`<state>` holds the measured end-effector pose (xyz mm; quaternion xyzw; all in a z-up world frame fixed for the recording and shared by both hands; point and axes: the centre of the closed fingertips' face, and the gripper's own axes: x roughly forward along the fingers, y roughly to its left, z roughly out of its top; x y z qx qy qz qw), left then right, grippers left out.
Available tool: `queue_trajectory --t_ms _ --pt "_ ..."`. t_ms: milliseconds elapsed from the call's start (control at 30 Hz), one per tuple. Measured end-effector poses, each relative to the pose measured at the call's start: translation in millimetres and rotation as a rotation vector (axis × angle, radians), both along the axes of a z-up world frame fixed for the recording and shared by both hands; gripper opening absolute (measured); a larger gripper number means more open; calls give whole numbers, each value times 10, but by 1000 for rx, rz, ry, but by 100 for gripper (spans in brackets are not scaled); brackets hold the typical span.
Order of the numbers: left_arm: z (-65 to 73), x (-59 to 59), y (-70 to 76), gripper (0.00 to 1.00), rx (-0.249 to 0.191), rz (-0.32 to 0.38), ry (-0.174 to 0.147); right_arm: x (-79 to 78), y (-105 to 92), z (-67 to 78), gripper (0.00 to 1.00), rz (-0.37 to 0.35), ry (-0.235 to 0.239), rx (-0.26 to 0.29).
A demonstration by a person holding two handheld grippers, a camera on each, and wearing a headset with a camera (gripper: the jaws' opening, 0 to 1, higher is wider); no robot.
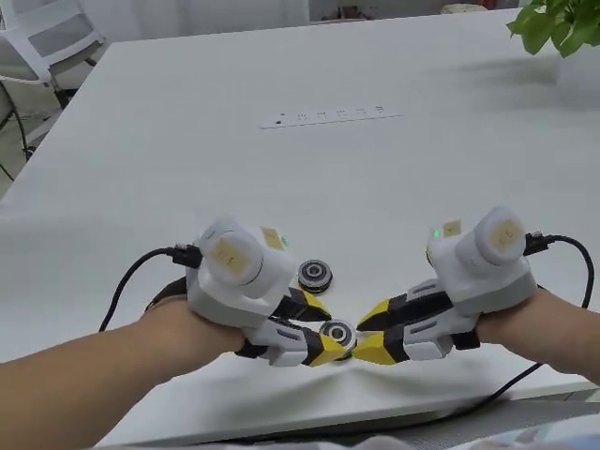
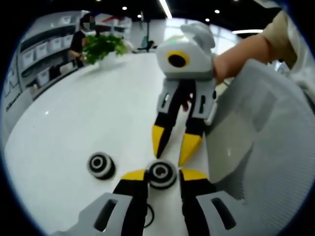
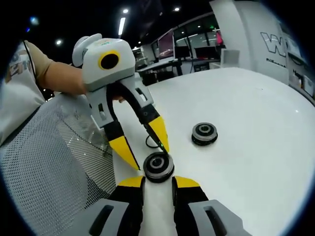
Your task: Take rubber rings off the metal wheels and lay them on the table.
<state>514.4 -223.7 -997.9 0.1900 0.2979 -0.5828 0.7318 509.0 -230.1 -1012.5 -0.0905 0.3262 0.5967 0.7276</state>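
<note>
Wheel (image 1: 337, 333) gripped tight by left gripper (image 2: 163, 175) as anchor; right gripper (image 3: 159, 181), jaws parted, poised to peel rubber ring (image 3: 146, 169).

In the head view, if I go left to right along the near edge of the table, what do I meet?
Left cable → left tool → wheel → right tool → right cable
</note>
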Motion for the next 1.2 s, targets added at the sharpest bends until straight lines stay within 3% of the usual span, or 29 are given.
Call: queue_trajectory --t_ms 267,367,667,700,733,1200 --pt "-38 -2 -32 20 10 -12 -22 -3 9 -1 19 2 -2 -1" --pt "-35 -4 -36 19 14 -16 -49 1 15 6 19 0 -6 2" --pt "-19 15 -11 15 5 16 -61 -7 44 6 21 11 -21 1" --pt "-16 40 -5 14 11 6 -83 0 46 6 21 9 -25 2" --pt "-15 18 -7 14 8 8 -73 4 47 4 21 9 -27 0" --pt "-15 5 -2 14 -1 13 -78 1 91 -63 22 42 -68 -30"
